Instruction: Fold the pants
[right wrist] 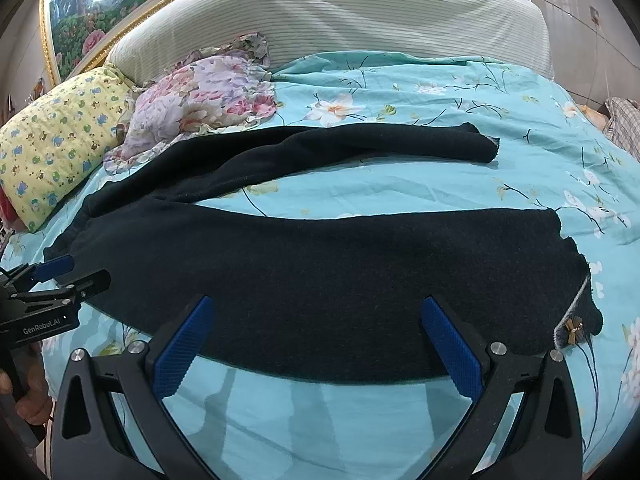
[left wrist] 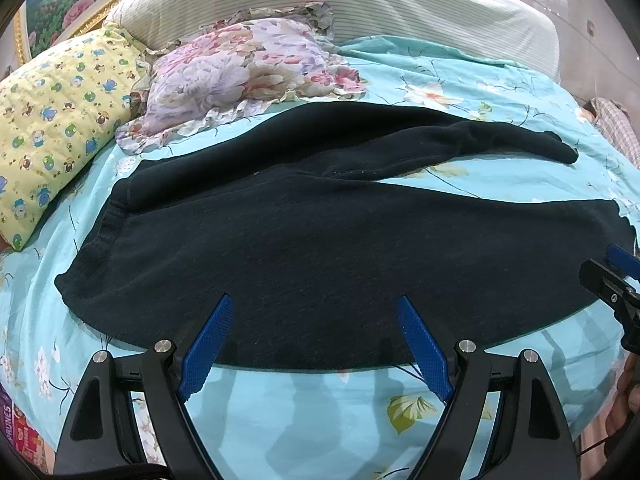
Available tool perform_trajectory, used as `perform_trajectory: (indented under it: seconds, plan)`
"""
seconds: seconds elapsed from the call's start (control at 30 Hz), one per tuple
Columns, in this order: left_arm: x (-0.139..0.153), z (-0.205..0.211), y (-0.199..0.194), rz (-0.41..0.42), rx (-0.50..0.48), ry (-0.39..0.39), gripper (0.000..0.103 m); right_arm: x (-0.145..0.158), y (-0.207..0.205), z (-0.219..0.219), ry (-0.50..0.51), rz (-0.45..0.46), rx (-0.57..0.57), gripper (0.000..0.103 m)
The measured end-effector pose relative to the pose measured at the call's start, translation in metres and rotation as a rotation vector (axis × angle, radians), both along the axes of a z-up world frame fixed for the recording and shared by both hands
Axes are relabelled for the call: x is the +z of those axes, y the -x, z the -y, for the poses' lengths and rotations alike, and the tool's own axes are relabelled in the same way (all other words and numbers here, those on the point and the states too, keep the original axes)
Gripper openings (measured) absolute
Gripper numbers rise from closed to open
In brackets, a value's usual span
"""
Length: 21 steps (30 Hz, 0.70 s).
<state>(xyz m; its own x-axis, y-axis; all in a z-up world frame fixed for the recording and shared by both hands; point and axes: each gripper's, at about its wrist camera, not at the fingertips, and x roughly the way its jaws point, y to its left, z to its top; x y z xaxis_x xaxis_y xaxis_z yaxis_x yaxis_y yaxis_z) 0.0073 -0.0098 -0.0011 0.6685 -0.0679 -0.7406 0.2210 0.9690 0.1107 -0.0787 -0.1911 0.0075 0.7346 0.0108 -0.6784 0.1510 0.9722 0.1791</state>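
At the far left of the frame a yellow cartoon pillow [left wrist: 56,120] leans against the headboard, with a floral pillow [left wrist: 248,76] just beside it, and from below them the dark pants [left wrist: 320,248] stretch across the turquoise flowered bedsheet [left wrist: 304,412] toward the right edge. The waistband sits at the left, under the pillows; the two legs run rightward and lie splayed apart, the far leg thin and rumpled in the upper middle, the near leg broad and flat across the centre — so the long axis runs side to side, square across both tools. The left gripper [left wrist: 316,320] hangs over the near edge of the cloth toward the waist end, its blue fingers spread wide and holding nothing. Further right, the right gripper [right wrist: 318,322] hovers over the same near edge closer to the ragged hem [right wrist: 576,280], also spread wide and empty. I'd judge the fold hasn't begun: the legs need laying together first, the left tool being nearer the waist and the right nearer the cuffs.
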Motion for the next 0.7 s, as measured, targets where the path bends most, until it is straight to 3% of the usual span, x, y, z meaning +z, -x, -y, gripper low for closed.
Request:
perform_trajectory:
  seconds: [0.7]
  plan:
    - [0.0023,0.0059,-0.0028,-0.009,-0.048,0.007,0.085,0.0034,0.0016,0.0071,-0.026,0.009,-0.016,0.103]
